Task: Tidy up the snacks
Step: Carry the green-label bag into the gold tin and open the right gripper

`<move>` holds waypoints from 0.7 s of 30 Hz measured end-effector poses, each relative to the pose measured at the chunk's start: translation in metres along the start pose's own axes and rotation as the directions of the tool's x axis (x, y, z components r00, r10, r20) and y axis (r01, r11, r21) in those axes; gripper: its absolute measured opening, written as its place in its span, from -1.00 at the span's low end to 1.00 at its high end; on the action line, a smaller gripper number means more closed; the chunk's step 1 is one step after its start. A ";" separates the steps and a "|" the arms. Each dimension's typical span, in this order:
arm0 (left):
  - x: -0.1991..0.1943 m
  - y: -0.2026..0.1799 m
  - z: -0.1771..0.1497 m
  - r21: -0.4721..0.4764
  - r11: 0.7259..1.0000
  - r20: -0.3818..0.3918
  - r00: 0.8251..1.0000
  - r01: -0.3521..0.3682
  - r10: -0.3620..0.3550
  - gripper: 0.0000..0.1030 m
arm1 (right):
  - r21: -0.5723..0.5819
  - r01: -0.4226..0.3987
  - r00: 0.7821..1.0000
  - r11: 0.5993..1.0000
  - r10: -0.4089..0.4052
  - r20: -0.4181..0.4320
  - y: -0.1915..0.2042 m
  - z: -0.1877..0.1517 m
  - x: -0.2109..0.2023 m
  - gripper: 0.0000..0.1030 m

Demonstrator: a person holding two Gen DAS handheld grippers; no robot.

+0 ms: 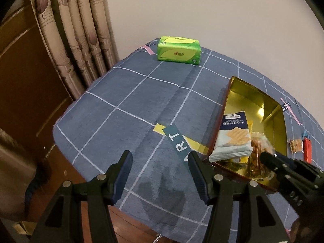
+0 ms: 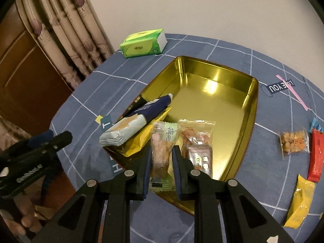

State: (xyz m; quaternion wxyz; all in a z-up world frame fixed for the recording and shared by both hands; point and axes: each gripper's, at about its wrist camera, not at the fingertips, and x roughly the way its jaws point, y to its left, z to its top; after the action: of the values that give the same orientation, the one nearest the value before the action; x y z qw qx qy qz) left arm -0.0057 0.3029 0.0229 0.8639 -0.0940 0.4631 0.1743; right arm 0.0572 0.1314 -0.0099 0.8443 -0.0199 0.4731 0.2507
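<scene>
Pinching a clear snack packet with a green label (image 2: 162, 151) between narrowed jaws, the right gripper (image 2: 162, 158) holds it over the near end of the gold tin (image 2: 251, 105), probably to set it among the packets already inside. Just right of the jaws lies a clear packet of brown snacks (image 2: 197, 141); to their left a blue-and-white cracker pack (image 2: 133, 124) leans on the tin's rim over a yellow packet (image 2: 139, 141). Beyond the jaws the tin's far half is bare. The left gripper (image 1: 160, 174) hangs wide and empty over the blue checked tablecloth (image 1: 131, 101), the tin to its right, likely waiting. Far ahead sits a green tissue pack (image 1: 179, 49).
</scene>
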 end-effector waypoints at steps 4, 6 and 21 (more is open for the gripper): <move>0.002 0.000 0.000 -0.014 1.000 -0.009 1.000 0.021 -0.021 0.14 | -0.032 0.033 0.999 0.999 -0.034 -0.005 0.004 0.001 0.009 -0.64; 0.001 -0.002 0.000 -0.008 1.000 -0.006 1.000 0.023 -0.023 0.14 | -0.044 0.038 0.999 0.998 -0.039 -0.007 0.005 0.002 0.012 -0.63; 0.003 -0.009 -0.003 0.019 0.999 -0.010 1.000 0.027 -0.026 0.14 | -0.057 0.050 0.998 0.997 -0.049 0.028 0.001 -0.003 -0.006 -0.24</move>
State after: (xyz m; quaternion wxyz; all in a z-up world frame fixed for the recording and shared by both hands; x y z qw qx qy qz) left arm -0.0031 0.2942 0.0187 0.8647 -0.0927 0.4677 0.1579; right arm 0.0518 0.1293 -0.0069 0.8556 -0.0527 0.4538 0.2436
